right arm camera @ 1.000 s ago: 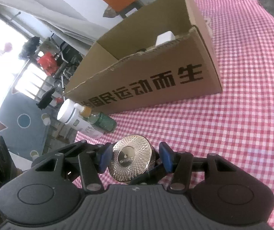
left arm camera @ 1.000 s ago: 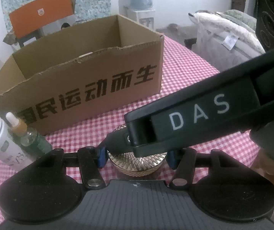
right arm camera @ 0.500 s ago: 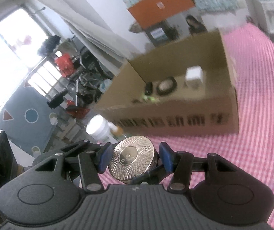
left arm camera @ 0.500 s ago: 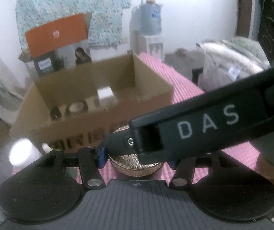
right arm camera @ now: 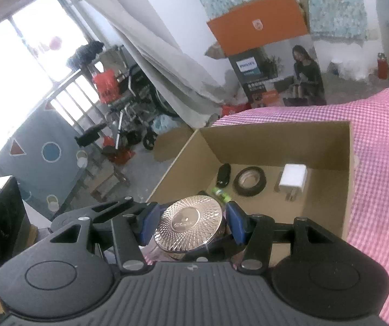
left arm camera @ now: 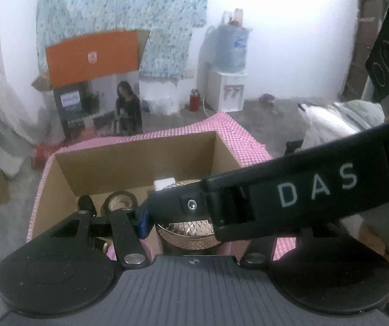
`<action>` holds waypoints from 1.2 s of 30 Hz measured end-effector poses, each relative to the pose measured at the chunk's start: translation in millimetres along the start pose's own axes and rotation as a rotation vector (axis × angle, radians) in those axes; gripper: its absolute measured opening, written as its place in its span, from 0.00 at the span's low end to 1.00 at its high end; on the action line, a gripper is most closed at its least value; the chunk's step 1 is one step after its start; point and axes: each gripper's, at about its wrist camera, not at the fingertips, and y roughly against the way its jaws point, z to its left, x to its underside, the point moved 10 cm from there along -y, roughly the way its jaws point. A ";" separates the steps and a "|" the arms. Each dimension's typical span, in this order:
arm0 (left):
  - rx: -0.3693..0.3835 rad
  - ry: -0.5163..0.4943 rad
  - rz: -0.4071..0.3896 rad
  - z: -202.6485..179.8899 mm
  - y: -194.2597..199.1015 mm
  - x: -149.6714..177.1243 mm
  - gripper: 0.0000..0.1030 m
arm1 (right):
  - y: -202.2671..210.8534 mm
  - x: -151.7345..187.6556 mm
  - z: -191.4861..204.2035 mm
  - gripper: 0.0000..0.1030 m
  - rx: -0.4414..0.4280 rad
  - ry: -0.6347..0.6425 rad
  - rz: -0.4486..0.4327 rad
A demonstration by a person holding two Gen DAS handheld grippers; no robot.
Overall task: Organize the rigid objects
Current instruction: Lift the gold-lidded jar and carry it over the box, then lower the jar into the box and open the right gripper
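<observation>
Both claws meet on one thing: the right claw (right arm camera: 191, 225) pinches the gold lid (right arm camera: 189, 226) of a jar between its blue pads (right arm camera: 148, 224), and the left claw (left arm camera: 189, 231) sits lower on the same jar (left arm camera: 186, 233), just under the right one. Only its left blue pad (left arm camera: 143, 224) shows, against the jar's side; the other is hidden behind the right claw's black arm (left arm camera: 289, 193), so I cannot tell for sure that it is pressed shut.

Held this way, the jar hangs above the near wall of the cardboard box (right arm camera: 276, 130), which opens just ahead of and below the claws on a pink checked tablecloth (right arm camera: 384, 163).

Risks, as I judge them: the right claw grips only the lid, so if the lid is loose the body could drop away. Letting go here could clip the box wall, and the jar could land on what already lies inside.

Ahead in the box I count one roll of dark tape (right arm camera: 249, 181), one white charger plug (right arm camera: 292, 179), one black oval item (right arm camera: 223, 174) and one small green piece (right arm camera: 221, 193), half hidden behind the lid. One jar, one box.
</observation>
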 end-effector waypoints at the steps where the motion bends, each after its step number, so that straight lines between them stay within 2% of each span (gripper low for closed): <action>1: 0.005 0.014 0.020 3.3 -9.6 -2.5 0.56 | -6.5 -5.0 -5.8 0.55 0.005 -0.005 0.019; 6: 0.021 0.077 0.135 16.4 -52.9 3.9 0.56 | -46.5 -17.2 -41.1 0.56 0.001 -0.065 0.154; 11: 0.031 0.128 0.244 26.1 -89.3 21.4 0.56 | -82.5 -9.8 -71.0 0.56 0.014 -0.112 0.284; 17: 0.030 0.169 0.336 35.4 -117.7 33.9 0.56 | -110.2 -2.4 -89.7 0.55 0.041 -0.109 0.378; 23: 0.036 0.195 0.369 40.4 -124.6 39.7 0.59 | -124.2 0.3 -96.8 0.56 0.069 -0.089 0.430; 25: 0.014 0.180 0.355 43.0 -122.9 37.6 0.61 | -126.0 0.5 -99.7 0.56 0.078 -0.091 0.431; 29: 0.028 0.173 0.328 40.0 -114.0 32.1 0.63 | -122.9 -5.4 -98.9 0.56 0.067 -0.100 0.395; 34: -0.006 0.116 0.239 33.8 -88.3 21.7 0.72 | -96.2 -20.4 -88.3 0.57 0.048 -0.097 0.271; 36: -0.009 0.092 0.192 29.0 -70.6 17.7 0.74 | -75.6 -26.1 -79.5 0.63 0.047 -0.078 0.196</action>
